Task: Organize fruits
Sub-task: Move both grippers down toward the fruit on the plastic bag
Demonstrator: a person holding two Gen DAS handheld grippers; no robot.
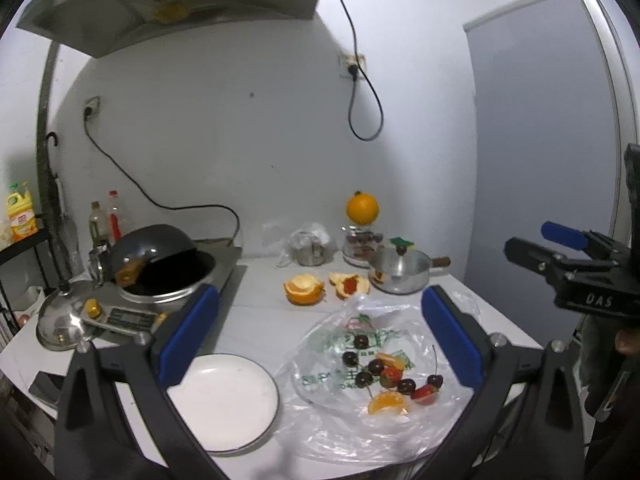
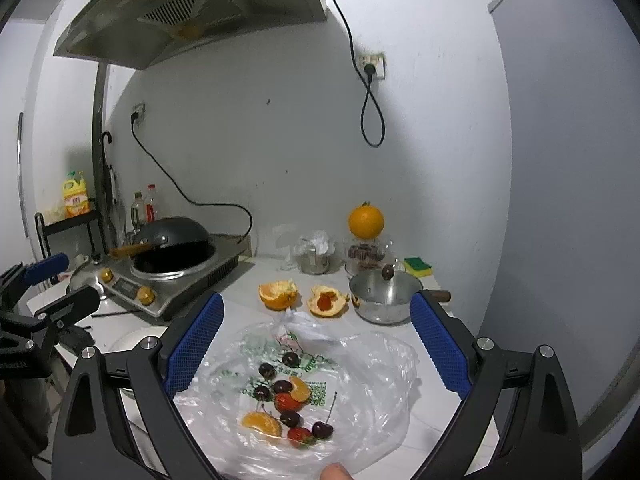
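Observation:
A clear plastic bag (image 1: 360,412) (image 2: 360,364) lies flat on the white counter. On it lie several dark cherries (image 1: 376,367) (image 2: 266,370), strawberries (image 1: 391,377) (image 2: 287,402) and orange segments (image 1: 387,403) (image 2: 262,424). An empty white plate (image 1: 224,400) sits left of the bag; only its rim (image 2: 132,338) shows in the right wrist view. My left gripper (image 1: 320,332) is open and empty, above plate and bag. My right gripper (image 2: 316,340) is open and empty over the bag; it also shows in the left wrist view (image 1: 560,248).
Behind the bag lie two orange peels (image 1: 304,289) (image 2: 328,301), a small steel pot (image 1: 400,270) (image 2: 384,294), and a whole orange (image 1: 362,208) (image 2: 366,222) on a jar. An induction cooker with a wok (image 1: 160,268) (image 2: 172,260) stands left. A fingertip (image 2: 336,472) touches the bag's near edge.

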